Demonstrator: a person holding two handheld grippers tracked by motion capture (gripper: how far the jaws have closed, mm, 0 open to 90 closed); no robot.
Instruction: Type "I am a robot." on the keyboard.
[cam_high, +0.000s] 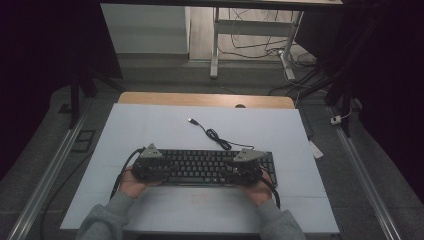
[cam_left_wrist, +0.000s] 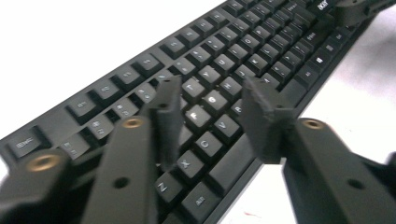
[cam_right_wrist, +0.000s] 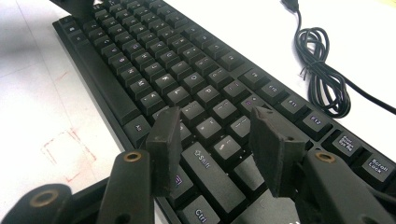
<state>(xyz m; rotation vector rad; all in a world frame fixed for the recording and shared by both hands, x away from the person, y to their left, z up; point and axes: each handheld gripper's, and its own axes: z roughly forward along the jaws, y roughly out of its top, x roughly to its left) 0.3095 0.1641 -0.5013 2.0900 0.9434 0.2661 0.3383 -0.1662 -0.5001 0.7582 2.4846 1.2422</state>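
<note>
Here, 2 grippers, left gripper (cam_left_wrist: 210, 109) and right gripper (cam_right_wrist: 215, 140), both part-open, empty, over the keyboard (cam_high: 200, 166).

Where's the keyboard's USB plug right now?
In the high view the USB plug lies on the white board, beyond the keyboard, slightly left of centre.

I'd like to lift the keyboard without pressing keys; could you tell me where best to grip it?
Probably by its two short ends, coming in level from either side: the keyboard lies flat and long, keys crowd its top, and its cable leaves the far edge. The left gripper and right gripper now hover over keys, jaws apart.
</note>
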